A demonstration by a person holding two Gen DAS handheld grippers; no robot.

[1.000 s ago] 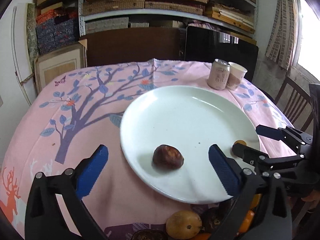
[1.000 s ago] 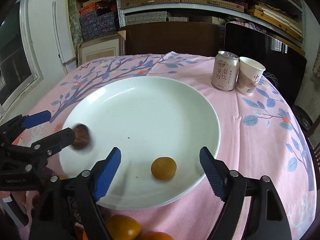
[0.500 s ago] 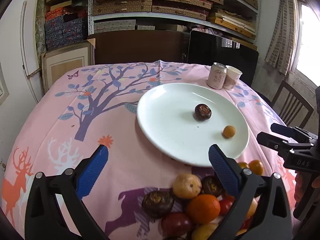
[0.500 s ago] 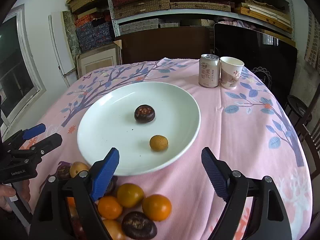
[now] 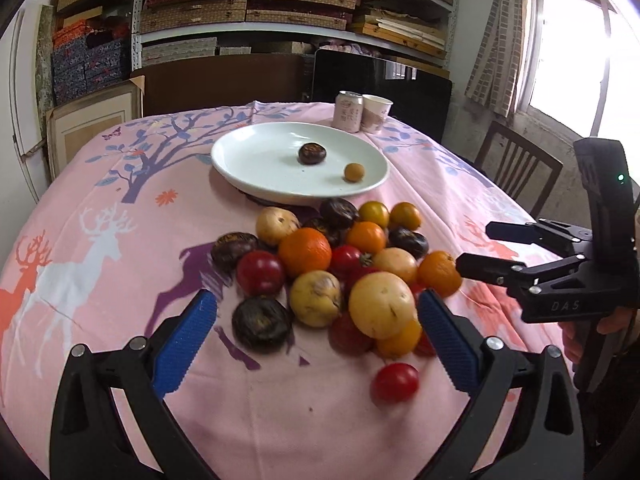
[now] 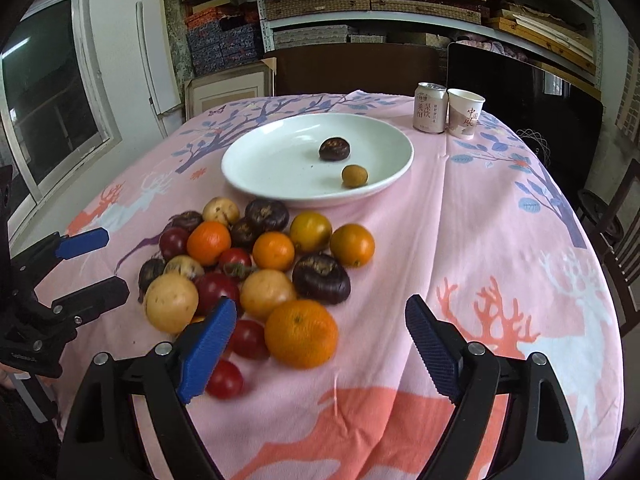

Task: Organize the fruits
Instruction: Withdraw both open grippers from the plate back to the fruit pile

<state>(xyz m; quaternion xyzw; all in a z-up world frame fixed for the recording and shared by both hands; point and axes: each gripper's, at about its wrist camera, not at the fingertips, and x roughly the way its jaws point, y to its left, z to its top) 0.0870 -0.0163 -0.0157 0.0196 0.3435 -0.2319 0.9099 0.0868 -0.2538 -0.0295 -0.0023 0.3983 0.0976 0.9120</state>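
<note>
A white plate [image 5: 240, 176] [image 6: 248, 176] on the pink tablecloth holds a dark brown fruit [image 5: 312, 154] [image 6: 334, 149] and a small yellow-orange fruit [image 5: 354, 172] [image 6: 354, 176]. In front of the plate lies a pile of several fruits, with oranges [image 5: 305, 252] [image 6: 301, 332], red tomatoes, pale yellow and dark ones. My left gripper [image 5: 316, 312] [image 6: 112, 262] hovers open at the pile's near left side, holding nothing. My right gripper [image 6: 320, 308] [image 5: 476, 246] is open and empty at the pile's near right side, above the big orange.
A drink can [image 6: 430, 108] and a paper cup [image 6: 464, 114] stand behind the plate on the right. A wooden chair [image 5: 516, 168] sits off the table's right edge. Shelves of boxes and framed boards fill the back wall.
Both grippers have drawn back from the plate toward the near table edge. The dark fruit rolled further in on the plate. The fruit pile has come into full view.
</note>
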